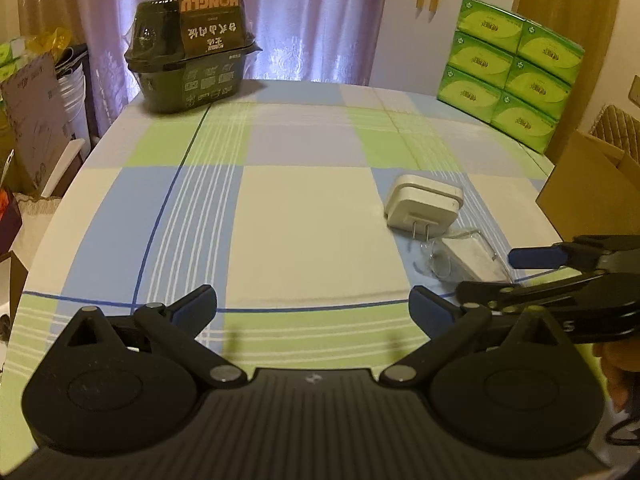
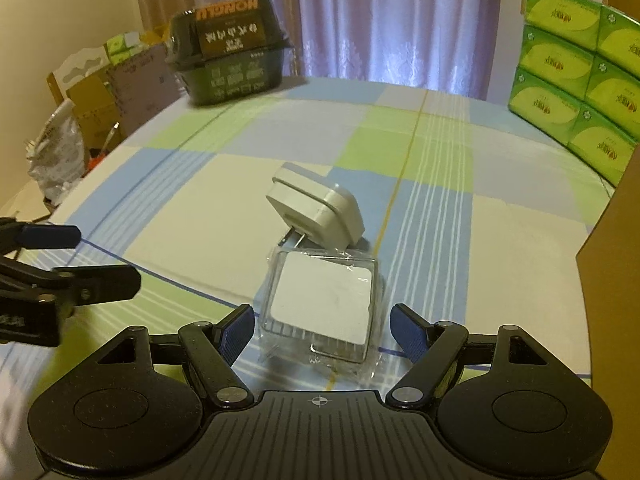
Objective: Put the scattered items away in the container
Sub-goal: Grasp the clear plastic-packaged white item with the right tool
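Observation:
A white plug adapter [image 2: 316,210] lies on the checked tablecloth, prongs toward me, also seen in the left wrist view as the adapter [image 1: 424,202]. Just in front of it sits a clear plastic-wrapped white box [image 2: 322,304], the same box [image 1: 472,258] at the right of the left wrist view. My right gripper [image 2: 322,330] is open, its blue fingertips on either side of the wrapped box's near end, not touching it. My left gripper [image 1: 314,308] is open over bare cloth, left of both items. The brown cardboard box [image 2: 612,280] rises at the right edge.
A dark green packaged food tub [image 1: 188,52] stands at the table's far left. Stacked green tissue packs [image 1: 508,68] fill the far right. Cardboard and bags [image 2: 80,120] crowd beyond the table's left edge. Curtains hang behind.

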The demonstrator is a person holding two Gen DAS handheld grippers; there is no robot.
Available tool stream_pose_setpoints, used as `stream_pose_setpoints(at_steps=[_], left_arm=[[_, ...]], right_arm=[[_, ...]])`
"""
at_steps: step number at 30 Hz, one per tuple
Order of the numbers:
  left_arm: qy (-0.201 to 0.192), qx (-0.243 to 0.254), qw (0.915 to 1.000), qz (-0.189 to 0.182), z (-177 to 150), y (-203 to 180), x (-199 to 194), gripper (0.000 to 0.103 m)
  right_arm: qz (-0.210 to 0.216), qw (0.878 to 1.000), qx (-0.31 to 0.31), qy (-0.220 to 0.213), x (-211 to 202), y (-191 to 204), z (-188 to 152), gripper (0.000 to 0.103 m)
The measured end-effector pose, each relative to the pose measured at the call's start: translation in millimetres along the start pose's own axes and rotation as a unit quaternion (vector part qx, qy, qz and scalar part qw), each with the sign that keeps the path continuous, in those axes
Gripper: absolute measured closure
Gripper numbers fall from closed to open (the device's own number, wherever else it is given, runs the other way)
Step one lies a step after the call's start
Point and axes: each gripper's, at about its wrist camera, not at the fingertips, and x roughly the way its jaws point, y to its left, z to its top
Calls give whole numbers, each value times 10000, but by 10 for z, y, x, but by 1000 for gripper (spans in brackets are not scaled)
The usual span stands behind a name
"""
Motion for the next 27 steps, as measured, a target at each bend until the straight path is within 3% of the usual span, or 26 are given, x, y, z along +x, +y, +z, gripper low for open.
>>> stream_pose_setpoints(at_steps=[16,17,18,27], left_arm=[[53,269,9996,-112,-23,-63,92,4],[24,311,9995,-98,-25,-73,96,4],[-6,361,9993,-79,-25,-86,98,4],[-32,482,9987,-168,-32,-161,182,5]], right_arm=[[-115,9999,-83,-49,120,-7,-66,23],[-117,9999,-91,-60,119,-6,-74,28],[-126,9998,-112,-62,121,-5,-81,41],[-350,9991,-31,-221,-16,-92,-161,55]])
